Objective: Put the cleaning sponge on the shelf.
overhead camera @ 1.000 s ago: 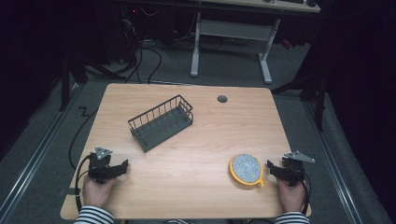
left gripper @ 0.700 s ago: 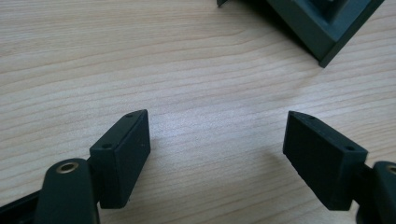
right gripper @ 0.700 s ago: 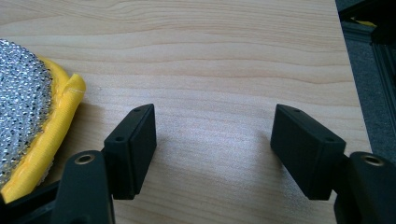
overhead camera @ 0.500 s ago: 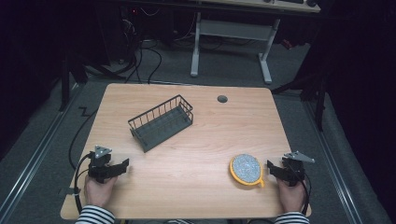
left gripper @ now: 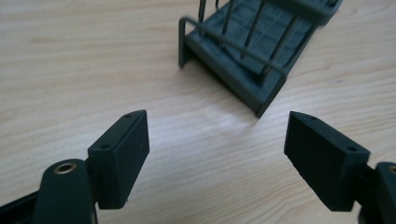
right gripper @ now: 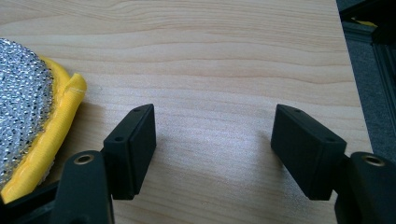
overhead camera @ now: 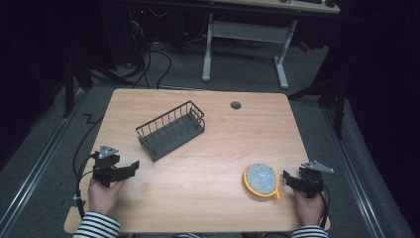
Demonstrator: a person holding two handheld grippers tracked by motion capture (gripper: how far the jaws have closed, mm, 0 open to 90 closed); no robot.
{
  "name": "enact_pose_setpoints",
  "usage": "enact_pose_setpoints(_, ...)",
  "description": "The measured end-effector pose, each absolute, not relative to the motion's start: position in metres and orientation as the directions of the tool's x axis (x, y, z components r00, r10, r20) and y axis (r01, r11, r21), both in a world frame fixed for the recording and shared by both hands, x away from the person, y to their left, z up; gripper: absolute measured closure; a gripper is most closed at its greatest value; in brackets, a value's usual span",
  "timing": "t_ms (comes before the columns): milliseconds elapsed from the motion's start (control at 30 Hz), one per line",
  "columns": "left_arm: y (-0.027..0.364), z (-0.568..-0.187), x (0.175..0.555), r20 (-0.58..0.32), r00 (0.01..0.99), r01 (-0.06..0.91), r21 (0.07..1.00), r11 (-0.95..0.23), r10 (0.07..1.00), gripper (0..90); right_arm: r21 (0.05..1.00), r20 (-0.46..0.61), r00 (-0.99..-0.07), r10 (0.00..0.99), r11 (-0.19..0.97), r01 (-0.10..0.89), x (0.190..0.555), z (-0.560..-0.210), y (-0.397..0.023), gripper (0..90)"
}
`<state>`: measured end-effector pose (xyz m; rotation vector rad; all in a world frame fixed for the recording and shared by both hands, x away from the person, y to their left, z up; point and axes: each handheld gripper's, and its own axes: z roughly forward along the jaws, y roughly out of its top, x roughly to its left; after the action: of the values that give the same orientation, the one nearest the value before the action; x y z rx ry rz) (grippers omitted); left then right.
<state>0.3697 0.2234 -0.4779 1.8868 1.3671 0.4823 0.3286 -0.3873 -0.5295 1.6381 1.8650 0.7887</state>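
A dark wire basket (overhead camera: 171, 130) stands at an angle on the wooden table (overhead camera: 233, 144), left of centre. A round scrubber (overhead camera: 261, 179) with a silvery face and a yellow rim lies near the front right. My left gripper (overhead camera: 134, 166) hovers at the front left and points toward the basket (left gripper: 252, 51). It (left gripper: 217, 116) is open; the jaws have just been closing a little, with nothing between them. My right gripper (overhead camera: 286, 177) rests just right of the scrubber (right gripper: 23, 93). It (right gripper: 215, 109) is open over bare wood.
A small round grommet (overhead camera: 236, 105) sits near the table's far edge. A white-legged desk (overhead camera: 247, 44) and cables on the floor lie beyond the table. Dark floor surrounds the other edges.
My left gripper has lifted a little off the table. The right gripper, basket and scrubber have stayed put.
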Motion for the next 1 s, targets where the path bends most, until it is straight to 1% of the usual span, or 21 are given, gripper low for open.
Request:
enact_pose_setpoints(100,0.219,-0.465,0.373,-0.089,0.364,0.634,0.753,-0.177,0.927,22.8,0.725,-0.012,-0.125,0.992,0.095,0.682,0.329,-0.529,-0.387,31.1)
enact_pose_setpoints(267,0.215,-0.451,0.378,-0.088,0.375,0.626,0.758,-0.182,0.923,23.0,0.725,-0.012,-0.124,0.992,0.094,0.683,0.329,-0.529,-0.387,31.0)
enact_pose_setpoints(600,0.212,-0.429,0.399,-0.128,0.384,0.646,0.745,-0.167,0.915,23.1,0.725,-0.012,-0.124,0.992,0.094,0.682,0.329,-0.530,-0.387,31.1)
enact_pose_setpoints(700,0.211,-0.425,0.407,-0.148,0.380,0.655,0.740,-0.152,0.913,23.2,0.725,-0.012,-0.124,0.992,0.094,0.682,0.329,-0.530,-0.387,31.2)
enact_pose_setpoints(833,0.206,-0.424,0.418,-0.140,0.380,0.662,0.731,-0.164,0.914,23.3,0.725,-0.012,-0.124,0.992,0.094,0.682,0.329,-0.530,-0.387,31.2)
enact_pose_setpoints(1000,0.204,-0.429,0.427,-0.161,0.370,0.674,0.724,-0.145,0.915,23.7,0.724,-0.015,-0.113,0.994,0.088,0.685,0.328,-0.530,-0.387,30.5)
